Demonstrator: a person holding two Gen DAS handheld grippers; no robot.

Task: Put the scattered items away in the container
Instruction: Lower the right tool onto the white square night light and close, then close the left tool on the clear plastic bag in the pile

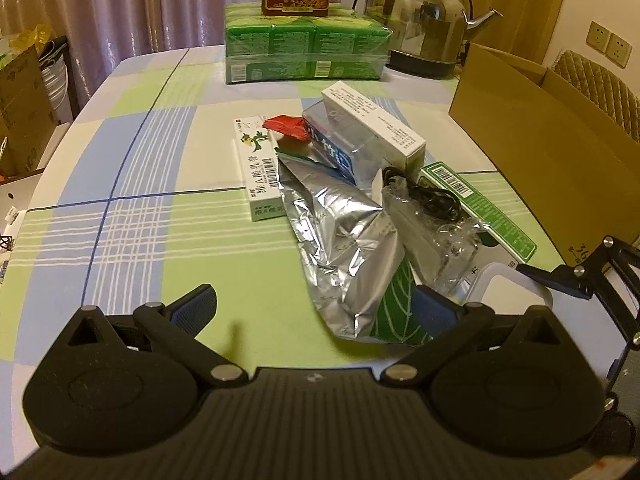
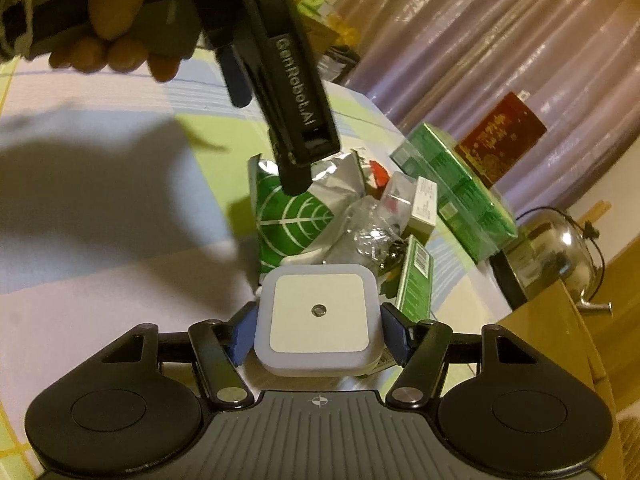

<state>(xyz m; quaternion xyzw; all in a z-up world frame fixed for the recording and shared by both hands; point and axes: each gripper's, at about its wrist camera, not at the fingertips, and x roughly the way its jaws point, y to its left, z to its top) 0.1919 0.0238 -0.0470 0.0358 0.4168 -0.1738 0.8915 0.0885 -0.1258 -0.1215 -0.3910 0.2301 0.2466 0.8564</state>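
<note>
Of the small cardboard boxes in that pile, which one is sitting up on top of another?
The plain white box with fine print; it rests tilted on the blue-and-white box. The plant-picture box and green barcode box lie lower.

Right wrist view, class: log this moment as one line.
right tongs: shut on white square night light | left tongs: open, by foil bag | cardboard box: nothing visibly in yet
</note>
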